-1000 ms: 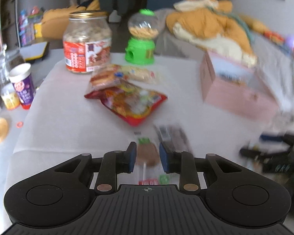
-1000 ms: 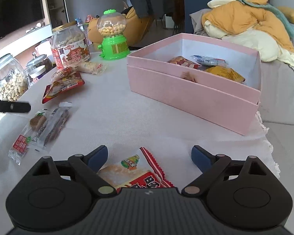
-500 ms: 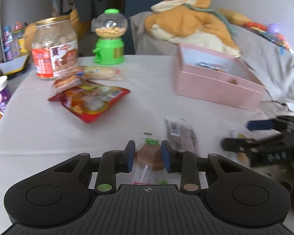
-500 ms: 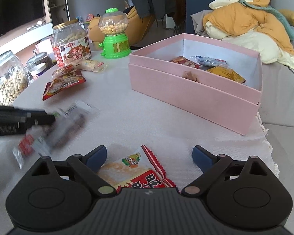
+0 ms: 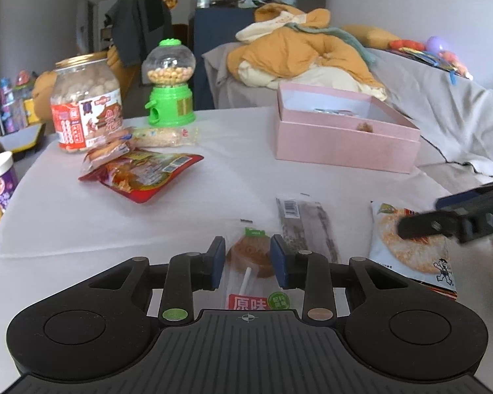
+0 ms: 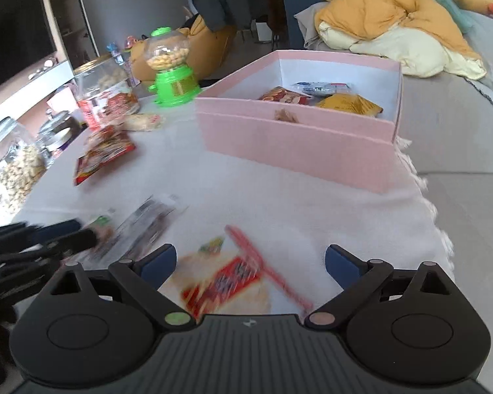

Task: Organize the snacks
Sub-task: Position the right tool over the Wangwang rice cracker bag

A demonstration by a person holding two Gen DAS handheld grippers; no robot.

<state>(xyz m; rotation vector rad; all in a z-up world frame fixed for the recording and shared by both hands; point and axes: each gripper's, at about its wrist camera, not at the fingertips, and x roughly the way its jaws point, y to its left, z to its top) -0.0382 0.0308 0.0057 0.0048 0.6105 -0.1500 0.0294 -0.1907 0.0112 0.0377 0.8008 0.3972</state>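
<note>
My left gripper is shut on a clear-wrapped brown lollipop snack. A dark snack bar lies just right of it. A rice cracker packet lies further right, with my right gripper's fingers over it. In the right wrist view my right gripper is open wide above that red-edged cracker packet, not touching it. The pink box stands ahead with several snacks inside. The left gripper shows blurred at the left.
A red snack bag, a smaller packet and a pale cracker pack lie at the back left. A large nut jar and a green candy dispenser stand behind them. A purple cup stands at the left edge.
My left gripper has swung right with the lollipop snack, so the pink box and right gripper came into view. My right gripper has risen and tilted over the cracker packet.
</note>
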